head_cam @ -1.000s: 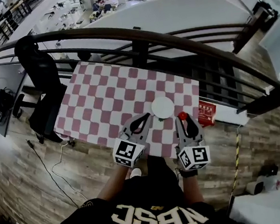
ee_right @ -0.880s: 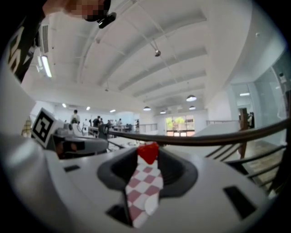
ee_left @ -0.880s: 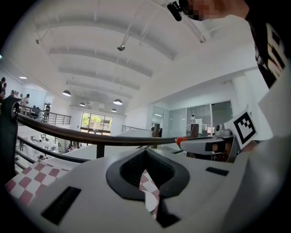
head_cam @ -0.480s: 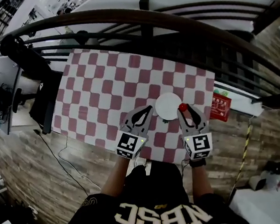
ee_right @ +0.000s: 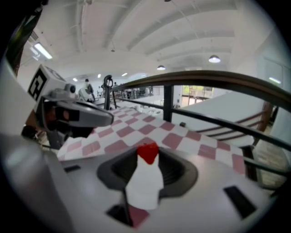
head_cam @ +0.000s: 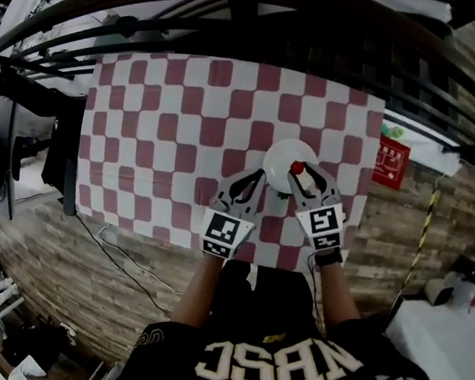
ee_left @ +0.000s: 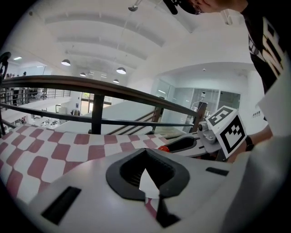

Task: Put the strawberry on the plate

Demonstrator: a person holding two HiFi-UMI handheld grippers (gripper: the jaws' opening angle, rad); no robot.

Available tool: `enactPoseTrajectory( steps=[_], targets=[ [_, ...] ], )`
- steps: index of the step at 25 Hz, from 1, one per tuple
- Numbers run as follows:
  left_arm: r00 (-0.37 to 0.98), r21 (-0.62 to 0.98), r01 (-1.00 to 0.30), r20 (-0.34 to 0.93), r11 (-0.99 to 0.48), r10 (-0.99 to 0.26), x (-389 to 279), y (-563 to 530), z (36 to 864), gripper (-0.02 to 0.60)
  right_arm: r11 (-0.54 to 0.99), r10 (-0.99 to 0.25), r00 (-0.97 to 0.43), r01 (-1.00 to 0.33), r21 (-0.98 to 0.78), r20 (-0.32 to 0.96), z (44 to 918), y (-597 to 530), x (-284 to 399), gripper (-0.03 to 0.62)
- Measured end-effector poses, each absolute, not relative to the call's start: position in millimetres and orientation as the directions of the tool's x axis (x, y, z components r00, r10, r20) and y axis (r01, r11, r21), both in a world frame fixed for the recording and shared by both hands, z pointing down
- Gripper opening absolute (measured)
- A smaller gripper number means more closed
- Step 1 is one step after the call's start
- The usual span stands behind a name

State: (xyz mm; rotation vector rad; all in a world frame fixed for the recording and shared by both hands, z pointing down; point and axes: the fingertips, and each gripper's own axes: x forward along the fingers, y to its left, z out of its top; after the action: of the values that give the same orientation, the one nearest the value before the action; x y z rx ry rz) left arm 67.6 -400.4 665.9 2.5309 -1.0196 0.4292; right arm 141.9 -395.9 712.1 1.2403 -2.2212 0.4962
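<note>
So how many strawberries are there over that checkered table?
1. The small red strawberry is pinched in the right tongs, over the round white plate. No other one shows.

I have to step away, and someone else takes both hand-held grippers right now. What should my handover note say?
Left hand-held gripper: shut, empty, beside the plate.
Right hand-held gripper: shut on the strawberry, over the plate; I cannot tell whether they touch.
Done: strawberry grasped and above the plate.
To do: set it down, open the jaws, pull back.
</note>
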Motion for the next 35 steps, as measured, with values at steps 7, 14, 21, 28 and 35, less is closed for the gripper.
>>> enactPoseTrajectory(
  steps=[7, 14, 21, 28, 35],
  targets=[
    [0.693, 0.249, -0.701, 0.46, -0.668, -0.556, 75, -399, 704, 0.009, 0.521, -0.566, -0.416, -0.85, -0.083, 0.712, 770, -400, 133, 0.15],
    [0.69, 0.273, -0.706, 0.476, -0.654, -0.546, 73, -399, 719, 0.009, 0.492, -0.498, -0.366, -0.866, -0.091, 0.786, 799, -396, 136, 0.15],
    [0.692, 0.281, -0.705, 0.475, -0.652, -0.544, 71, -393, 713, 0.009, 0.486, -0.467, -0.339, -0.87, -0.083, 0.817, 807, -392, 135, 0.151],
    [0.694, 0.267, -0.706, 0.446, -0.656, -0.566, 63, -383, 679, 0.009, 0.459, -0.524, -0.32, -0.887, -0.055, 0.79, 764, -384, 139, 0.153],
    [0.723, 0.236, -0.684, 0.343, -0.69, -0.6, 59, -361, 610, 0.009, 0.37, -0.717, -0.292, -0.929, -0.008, 0.633, 663, -359, 143, 0.152]
  ],
)
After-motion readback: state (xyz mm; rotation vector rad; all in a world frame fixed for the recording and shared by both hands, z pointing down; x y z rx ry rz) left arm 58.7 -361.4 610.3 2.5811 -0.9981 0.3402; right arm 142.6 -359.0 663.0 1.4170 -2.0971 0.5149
